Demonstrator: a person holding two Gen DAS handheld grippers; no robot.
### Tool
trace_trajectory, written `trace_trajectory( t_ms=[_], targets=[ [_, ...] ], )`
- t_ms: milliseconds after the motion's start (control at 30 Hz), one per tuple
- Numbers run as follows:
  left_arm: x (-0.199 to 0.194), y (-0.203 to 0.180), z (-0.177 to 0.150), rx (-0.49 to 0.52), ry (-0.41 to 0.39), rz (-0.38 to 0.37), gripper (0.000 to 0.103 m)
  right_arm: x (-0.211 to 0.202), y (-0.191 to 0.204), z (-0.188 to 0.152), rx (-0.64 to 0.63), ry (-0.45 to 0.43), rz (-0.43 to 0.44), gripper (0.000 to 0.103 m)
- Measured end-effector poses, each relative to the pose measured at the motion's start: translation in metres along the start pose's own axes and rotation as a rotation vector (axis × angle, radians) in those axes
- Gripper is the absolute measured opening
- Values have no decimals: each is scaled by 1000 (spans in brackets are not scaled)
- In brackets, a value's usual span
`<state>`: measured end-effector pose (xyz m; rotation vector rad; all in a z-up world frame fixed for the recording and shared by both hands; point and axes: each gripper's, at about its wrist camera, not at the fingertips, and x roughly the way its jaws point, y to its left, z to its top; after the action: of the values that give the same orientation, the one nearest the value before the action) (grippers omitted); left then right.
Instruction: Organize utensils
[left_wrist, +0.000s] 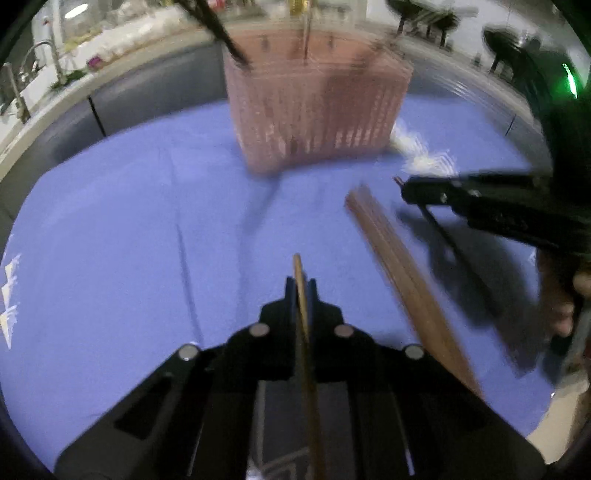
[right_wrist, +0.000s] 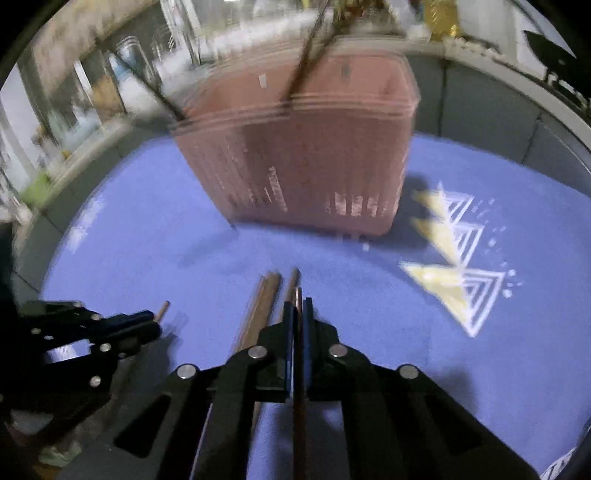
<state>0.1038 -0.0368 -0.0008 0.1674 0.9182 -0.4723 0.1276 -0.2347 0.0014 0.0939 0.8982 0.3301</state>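
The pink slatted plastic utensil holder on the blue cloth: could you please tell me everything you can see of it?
The pink slatted plastic utensil holder is a tall, roughly rectangular bin with rounded corners, vertical slots through its walls and a ridged rim. It stands upright on the blue cloth, beyond both grippers, neither of which touches it. Thin dark sticks, probably chopsticks, lean out of its open top. A white and yellow triangle print lies on the cloth beside it. Motion blur hides finer detail.

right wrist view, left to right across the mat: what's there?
Left gripper shut on a thin stick → loose wooden chopsticks → right gripper shut on a chopstick → white and yellow triangle print.
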Motion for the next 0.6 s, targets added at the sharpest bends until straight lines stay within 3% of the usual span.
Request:
trace_trajectory(
  t_ms=[167, 267, 400, 600],
  targets=[
    [-91, 5, 13, -25, -219, -53, 5, -96, 8, -6, 2, -283, 67, 5],
    [-135, 1, 9, -11, -320, -59, 5, -140, 20, -13, -36, -421, 59, 5],
    [-165, -7, 2, 13, -382, -51, 5, -163, 32, -17, -61, -501, 23, 5],
    [-165, -10, -2, 28, -394, -31, 5, -158, 37, -16, -60, -511, -15, 5]
  ],
)
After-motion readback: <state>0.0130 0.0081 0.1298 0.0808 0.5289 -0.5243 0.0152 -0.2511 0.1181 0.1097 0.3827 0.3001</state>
